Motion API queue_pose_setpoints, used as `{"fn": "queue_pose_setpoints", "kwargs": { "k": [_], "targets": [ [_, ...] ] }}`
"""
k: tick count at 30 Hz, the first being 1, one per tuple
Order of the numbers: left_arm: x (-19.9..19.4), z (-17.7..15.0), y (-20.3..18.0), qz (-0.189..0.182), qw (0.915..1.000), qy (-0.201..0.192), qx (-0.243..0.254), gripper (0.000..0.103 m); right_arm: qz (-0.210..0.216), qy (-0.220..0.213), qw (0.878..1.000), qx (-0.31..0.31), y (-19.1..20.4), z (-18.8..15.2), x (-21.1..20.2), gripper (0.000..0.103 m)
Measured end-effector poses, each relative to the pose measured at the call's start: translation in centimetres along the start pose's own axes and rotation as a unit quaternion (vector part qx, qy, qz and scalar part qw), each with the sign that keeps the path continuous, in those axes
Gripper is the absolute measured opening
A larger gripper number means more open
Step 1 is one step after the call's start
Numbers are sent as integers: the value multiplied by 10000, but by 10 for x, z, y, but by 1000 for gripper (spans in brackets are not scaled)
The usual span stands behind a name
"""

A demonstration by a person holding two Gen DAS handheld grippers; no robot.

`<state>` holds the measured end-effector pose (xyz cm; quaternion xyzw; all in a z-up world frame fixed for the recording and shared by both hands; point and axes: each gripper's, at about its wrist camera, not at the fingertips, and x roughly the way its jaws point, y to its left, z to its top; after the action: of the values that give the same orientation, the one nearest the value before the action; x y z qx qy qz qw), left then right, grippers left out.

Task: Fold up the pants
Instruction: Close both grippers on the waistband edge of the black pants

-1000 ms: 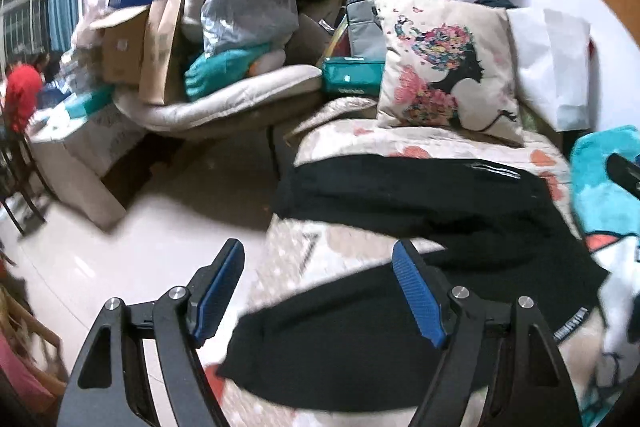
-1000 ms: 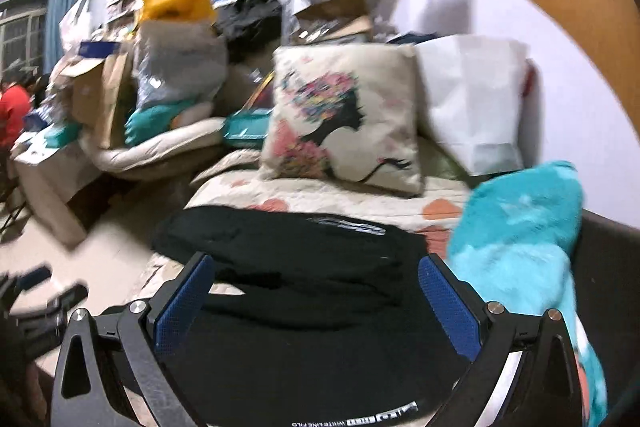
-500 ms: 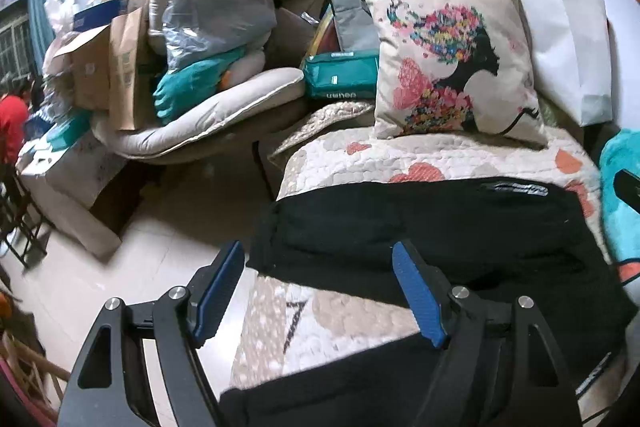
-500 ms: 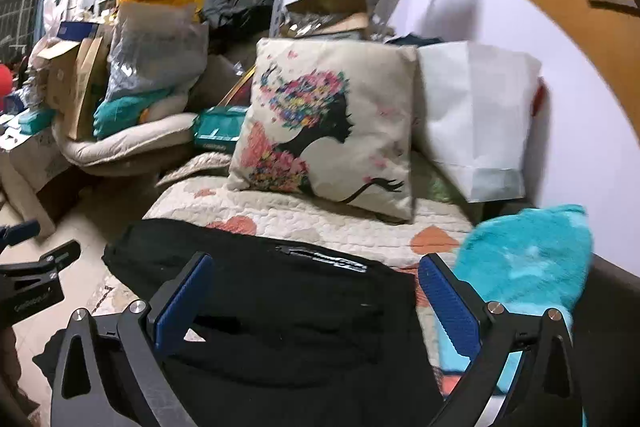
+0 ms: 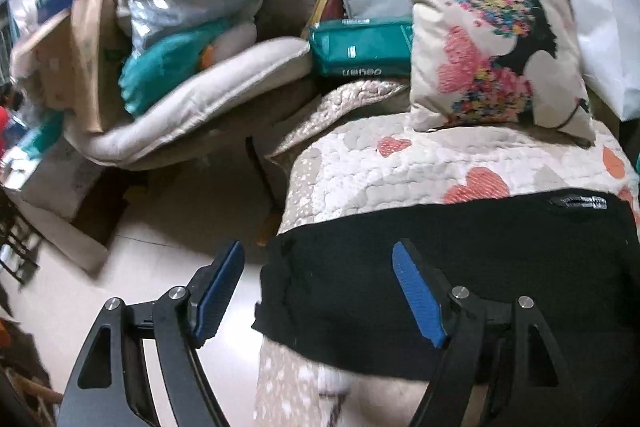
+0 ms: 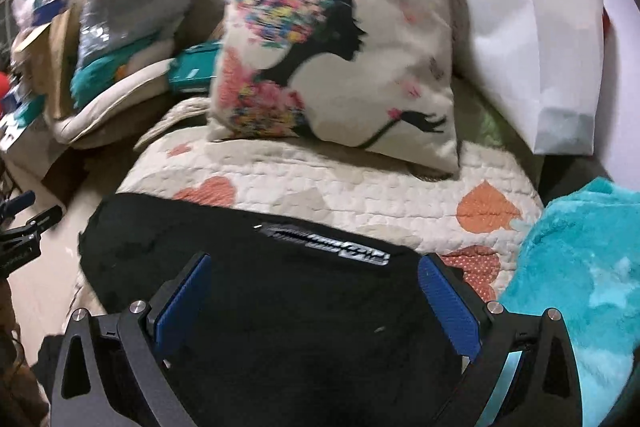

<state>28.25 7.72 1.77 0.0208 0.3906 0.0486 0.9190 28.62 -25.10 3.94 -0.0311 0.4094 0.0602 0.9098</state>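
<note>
Black pants lie spread on a quilted heart-pattern bed cover. A white-lettered label shows near their far edge. My left gripper is open and empty, hovering over the pants' left end at the bed's edge. My right gripper is open and empty, just above the pants near the label. The left gripper's tip shows at the left of the right wrist view.
A floral cushion and a white bag stand at the bed's far end. A teal fluffy blanket lies at the right. Piled boxes, bags and cushions crowd the left beyond a strip of floor.
Both grippers moved forward and lower toward the far leg of the pants. Both stayed open. The pants have not moved.
</note>
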Motion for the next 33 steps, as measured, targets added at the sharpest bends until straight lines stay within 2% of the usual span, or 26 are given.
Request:
{"fn": "queue_pose_setpoints", "kwargs": {
  "k": [5,8,13,16,18,21,27,29,31,32,33],
  "targets": [
    [49,10,36,-610,9957,439,-541,76,279,257,9992,-146,-18,12,33,103],
    [72,12,59,-888,9894,620,-967,76,456,446,9976,-281,-22,18,54,103],
    [110,-1,102,-966,9722,880,-1944,76,618,693,9943,-522,-24,27,86,103],
    [128,-11,117,-1130,9607,971,-2340,76,695,779,9928,-579,-26,33,102,103],
    [133,-13,118,-1136,9601,943,-2373,76,710,847,9920,-615,-27,35,111,103],
    [138,-11,111,-1129,9644,927,-2205,76,750,955,9905,-652,-27,35,122,103],
    [138,-9,82,-1251,9755,927,-1556,76,883,1111,9874,-705,-21,27,132,103],
    [137,-8,75,-1345,9766,930,-1398,76,920,1144,9860,-784,-16,24,134,103],
    [135,-8,69,-1394,9777,937,-1263,63,894,1166,9850,-901,-12,24,137,103],
    [135,-8,68,-1497,9761,961,-1248,45,881,1184,9845,-945,-10,24,138,102],
    [135,-8,67,-1529,9751,1002,-1256,34,864,1207,9840,-989,-8,24,141,102]
  ]
}}
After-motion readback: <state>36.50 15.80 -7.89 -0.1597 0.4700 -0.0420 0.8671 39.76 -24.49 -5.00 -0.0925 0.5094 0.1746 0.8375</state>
